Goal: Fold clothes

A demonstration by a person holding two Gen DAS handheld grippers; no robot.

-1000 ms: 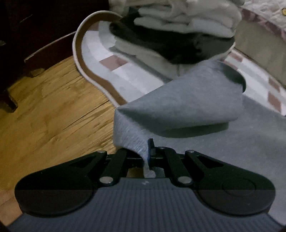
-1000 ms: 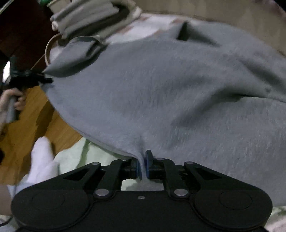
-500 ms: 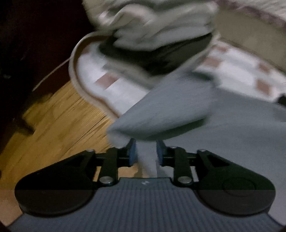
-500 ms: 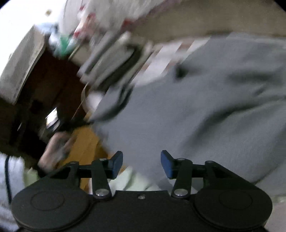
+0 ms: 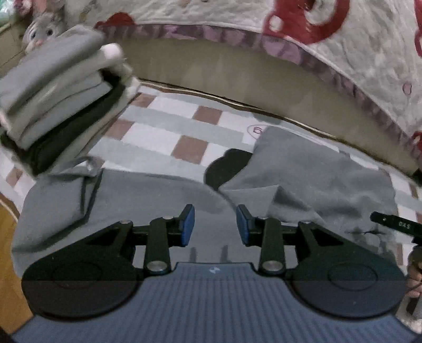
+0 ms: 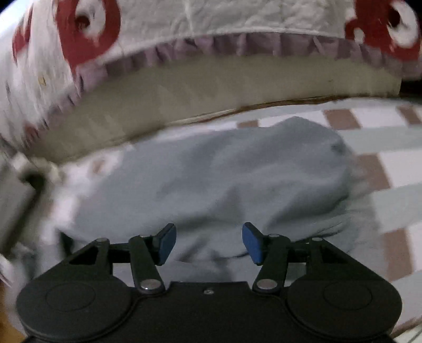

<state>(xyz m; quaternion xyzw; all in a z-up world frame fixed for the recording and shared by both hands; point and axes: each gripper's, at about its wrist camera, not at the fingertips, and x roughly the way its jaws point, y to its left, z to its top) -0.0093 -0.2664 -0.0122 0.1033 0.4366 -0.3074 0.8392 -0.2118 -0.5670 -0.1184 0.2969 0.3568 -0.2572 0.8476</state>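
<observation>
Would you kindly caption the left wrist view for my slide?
Open left tongs hover over the crumpled grey fabric garment on a checked mat, beside a stack of folded clothes.

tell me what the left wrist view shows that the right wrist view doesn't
Only the left wrist view shows the plush toy, the wooden floor, a black patch beside the garment, and clearly the stack of folded clothes. Only the right wrist view shows the right gripper, open. Both share the grey garment lying on the checked mat, the patterned bedspread behind; the left gripper is open too.
</observation>
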